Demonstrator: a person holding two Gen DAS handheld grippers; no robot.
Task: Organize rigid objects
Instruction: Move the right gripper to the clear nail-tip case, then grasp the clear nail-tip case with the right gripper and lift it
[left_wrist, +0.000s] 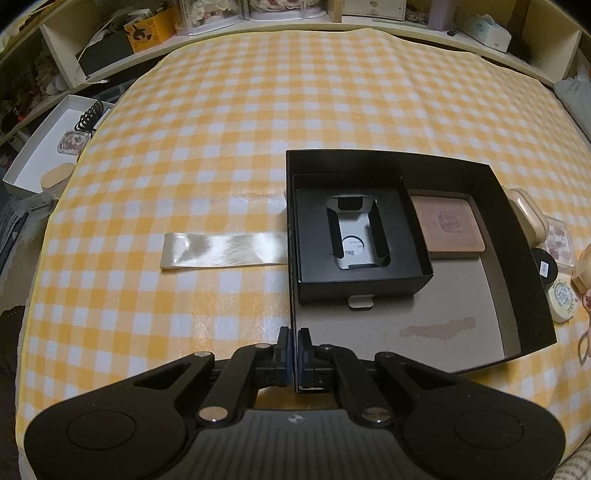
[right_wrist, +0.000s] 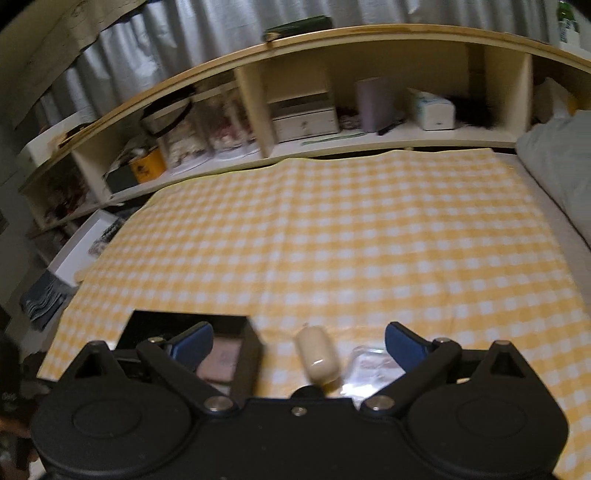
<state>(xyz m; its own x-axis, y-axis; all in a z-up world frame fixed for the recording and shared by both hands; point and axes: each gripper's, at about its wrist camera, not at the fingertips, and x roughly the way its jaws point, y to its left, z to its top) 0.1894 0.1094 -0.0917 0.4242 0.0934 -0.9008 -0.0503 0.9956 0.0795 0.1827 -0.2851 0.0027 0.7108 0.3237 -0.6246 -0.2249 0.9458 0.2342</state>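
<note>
Cream plastic case (right_wrist: 317, 356), smooth, rigid and likely light and slippery, lies on the bed just beside the black box (right_wrist: 245, 354). Right gripper (right_wrist: 299, 345) gapes wide above it; grasp across its narrow sides. Left gripper (left_wrist: 294, 341) pinches the box wall.

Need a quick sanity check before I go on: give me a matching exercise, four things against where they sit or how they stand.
1. left gripper
2. right gripper
3. brown square pad
4. cream case

A. open, nothing between the fingers
B. on the checked cloth, outside the big black box
C. shut on the box's near-left wall
D. inside the box, far right

Pairs: 1-C, 2-A, 3-D, 4-B
</note>
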